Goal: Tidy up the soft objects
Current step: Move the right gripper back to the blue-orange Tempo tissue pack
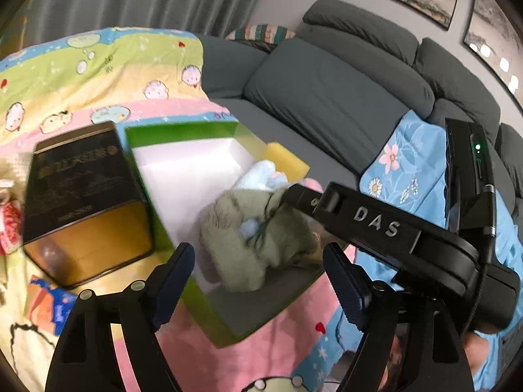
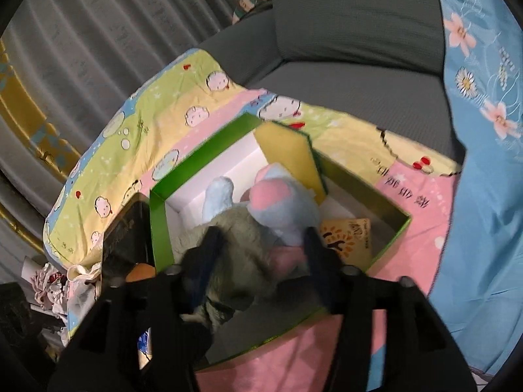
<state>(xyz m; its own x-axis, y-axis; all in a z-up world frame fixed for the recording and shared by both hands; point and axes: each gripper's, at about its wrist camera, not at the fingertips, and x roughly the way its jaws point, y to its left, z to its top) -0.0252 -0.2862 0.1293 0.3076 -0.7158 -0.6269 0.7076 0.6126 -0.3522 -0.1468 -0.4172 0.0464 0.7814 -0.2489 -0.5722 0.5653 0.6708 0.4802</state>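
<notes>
An open green box (image 1: 183, 134) with a white inside lies on a cartoon-print blanket. In it sit a fuzzy grey-green soft item (image 1: 235, 245), a light blue and pink plush (image 2: 278, 202) and a yellow sponge (image 1: 287, 160). My left gripper (image 1: 258, 271) is open over the box's near edge, the fuzzy item just ahead of its fingers and untouched. My right gripper (image 2: 263, 245) is open inside the box. Its fingers straddle the fuzzy item (image 2: 235, 238) and the plush without pressing them. Its black housing marked DAS (image 1: 376, 222) reaches in from the right.
A black and gold tin (image 1: 85, 202) stands against the box's left side. An orange-patterned packet (image 2: 346, 238) lies in the box's right corner. Behind are a grey sofa (image 1: 327, 98), a blue floral cloth (image 1: 408, 170) and grey curtains (image 2: 81, 49). Crumpled clutter (image 2: 49, 284) lies left.
</notes>
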